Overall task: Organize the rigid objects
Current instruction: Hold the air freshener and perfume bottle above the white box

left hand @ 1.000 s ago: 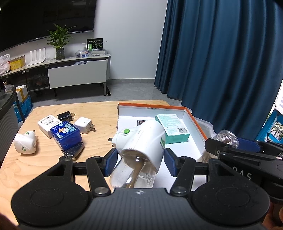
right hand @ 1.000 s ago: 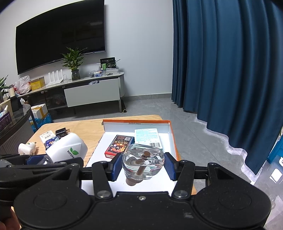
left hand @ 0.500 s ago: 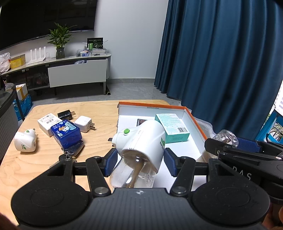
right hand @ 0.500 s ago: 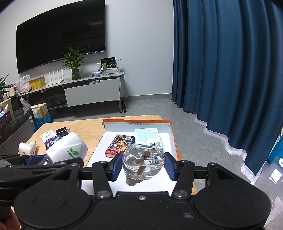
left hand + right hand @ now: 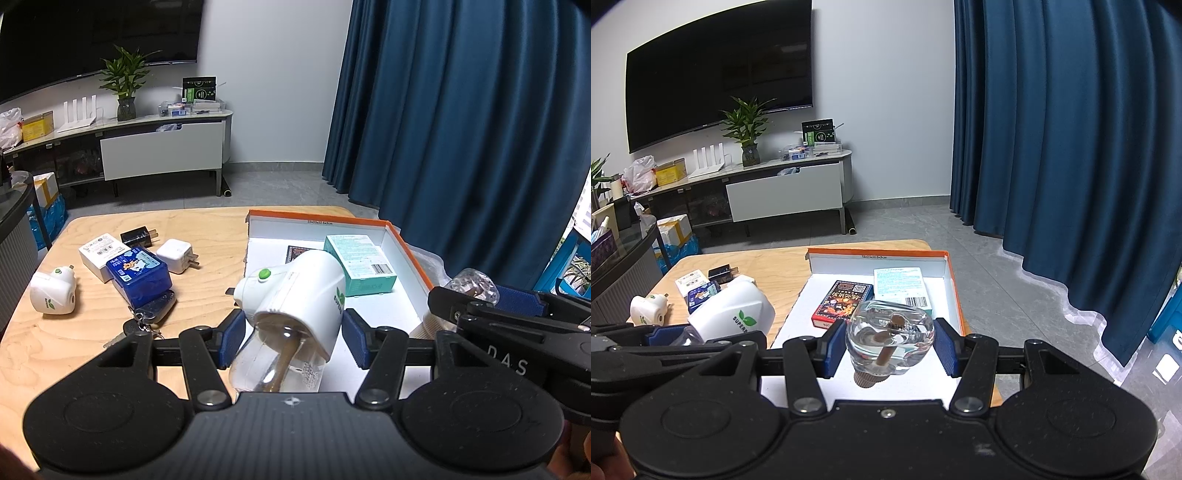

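Two boxes (image 5: 871, 297) lie in the tray (image 5: 955, 295), each gripper is clamped on a vaporizer (image 5: 295, 291) or bottle (image 5: 890, 332), and chargers (image 5: 173, 254) wait on the tabletop (image 5: 207, 229).

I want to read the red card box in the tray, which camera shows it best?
Right wrist: the red card box lies in full view there. In the left wrist view only a dark corner peeks out behind the white vaporizer.
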Available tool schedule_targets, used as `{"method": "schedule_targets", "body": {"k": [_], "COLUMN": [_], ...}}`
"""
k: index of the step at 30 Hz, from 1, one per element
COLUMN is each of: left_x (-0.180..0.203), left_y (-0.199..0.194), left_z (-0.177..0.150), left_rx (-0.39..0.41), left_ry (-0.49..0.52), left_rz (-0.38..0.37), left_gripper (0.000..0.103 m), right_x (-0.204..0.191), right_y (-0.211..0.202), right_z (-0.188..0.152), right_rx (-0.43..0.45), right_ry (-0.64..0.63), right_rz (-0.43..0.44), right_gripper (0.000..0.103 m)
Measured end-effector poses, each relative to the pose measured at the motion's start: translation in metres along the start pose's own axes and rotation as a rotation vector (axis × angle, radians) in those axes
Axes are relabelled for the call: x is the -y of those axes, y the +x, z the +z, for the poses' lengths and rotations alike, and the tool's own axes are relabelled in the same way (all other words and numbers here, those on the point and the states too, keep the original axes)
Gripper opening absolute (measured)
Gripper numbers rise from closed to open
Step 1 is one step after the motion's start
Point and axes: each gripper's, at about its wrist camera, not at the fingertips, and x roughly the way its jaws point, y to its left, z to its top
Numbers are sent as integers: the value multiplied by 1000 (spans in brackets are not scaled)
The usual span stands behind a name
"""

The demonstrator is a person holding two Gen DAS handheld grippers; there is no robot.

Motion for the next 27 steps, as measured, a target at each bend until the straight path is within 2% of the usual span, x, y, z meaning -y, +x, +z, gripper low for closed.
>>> {"method": "schedule_targets", "body": {"k": [27], "left_x": [-1], "left_y": [2], "left_z": [-4], "left_rx": [-13], "left_ry": [-8], "left_rz": [-3], "left_gripper": [58], "right_x": [0], "right_y": [2], "right_z": [-3], "right_rx": [-12], "right_ry": [-6], "right_rz": [5], "right_gripper": [62]}}
